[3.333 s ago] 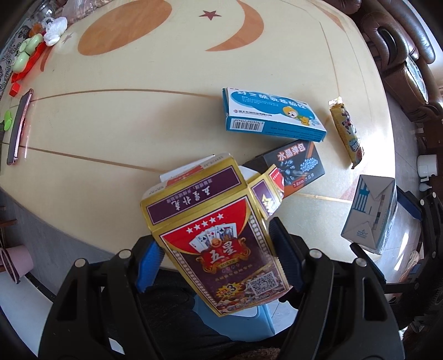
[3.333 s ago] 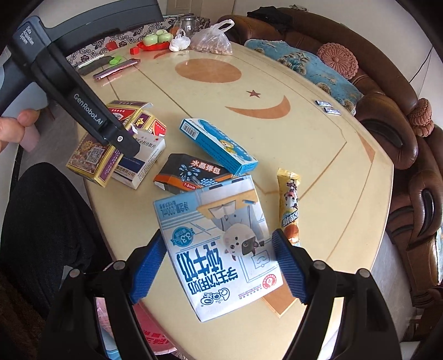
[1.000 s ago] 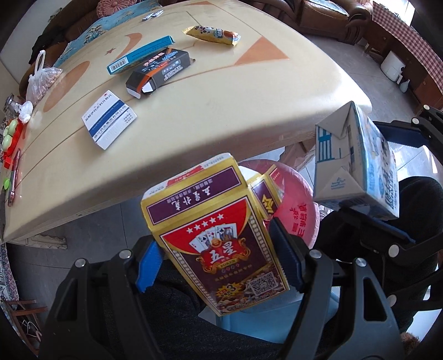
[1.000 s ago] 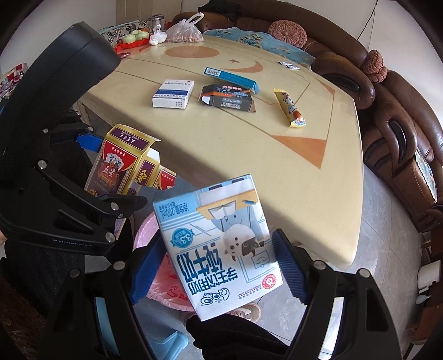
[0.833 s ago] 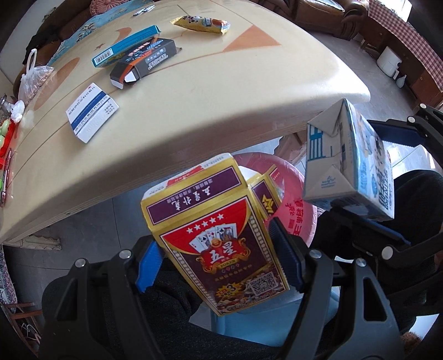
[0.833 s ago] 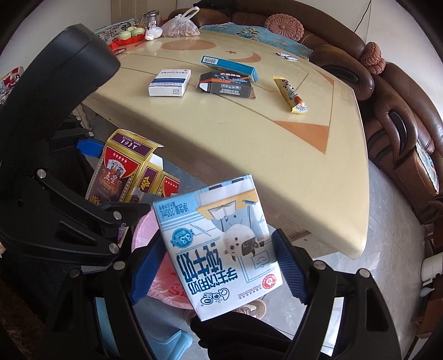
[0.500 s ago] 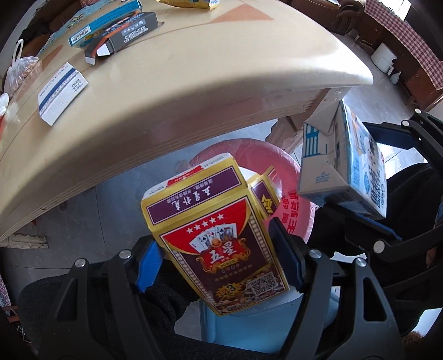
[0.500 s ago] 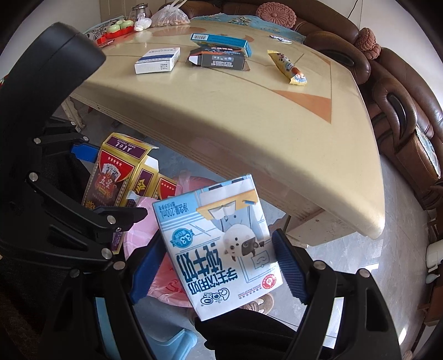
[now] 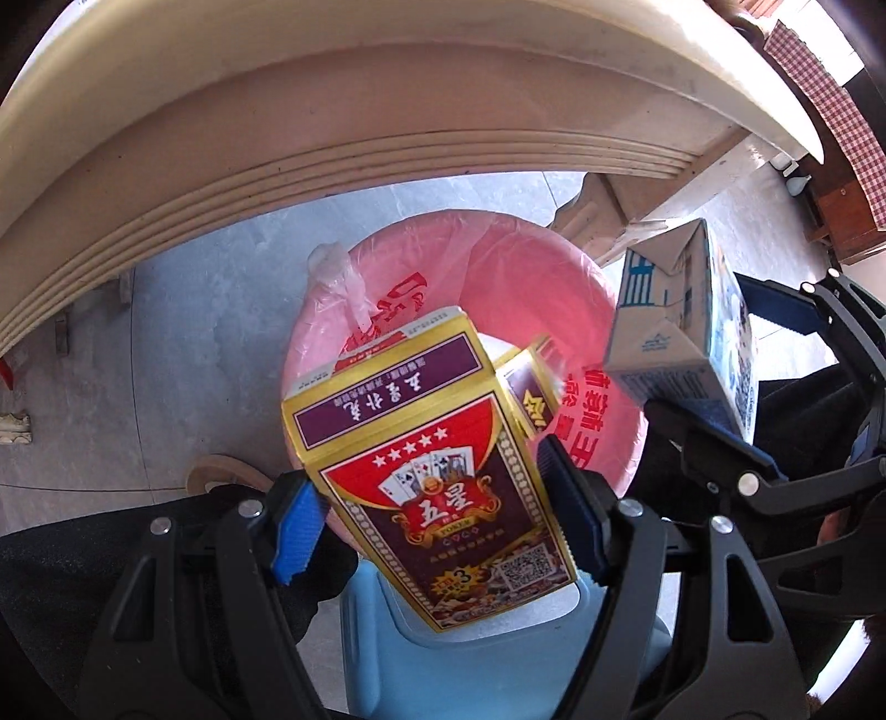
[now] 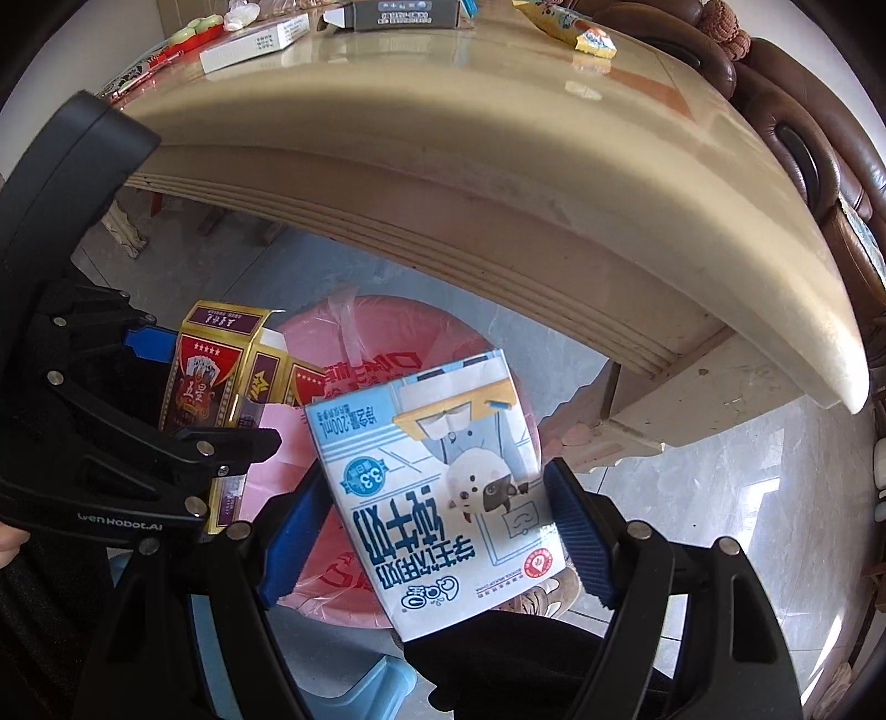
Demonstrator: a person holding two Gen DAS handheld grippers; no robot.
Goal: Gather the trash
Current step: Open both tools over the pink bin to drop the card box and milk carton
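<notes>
My left gripper [image 9: 437,515] is shut on a red and gold playing-card box [image 9: 437,476], held over a pink-bagged trash bin [image 9: 498,266] on the floor under the table edge. My right gripper [image 10: 437,526] is shut on a blue and white milk carton [image 10: 443,482], also above the bin [image 10: 354,343]. The carton shows at the right of the left wrist view [image 9: 686,338]. The card box shows at the left of the right wrist view [image 10: 216,376].
The cream table's edge [image 9: 332,127] arches above the bin. On the tabletop lie a white box [image 10: 255,39], a dark box [image 10: 404,14] and a yellow snack wrapper [image 10: 576,27]. A brown sofa [image 10: 803,144] stands at right. A blue stool [image 9: 470,653] is below the grippers.
Both grippers have carried their items off the table and down below its edge, to above the pink bin. Both stay shut on them.
</notes>
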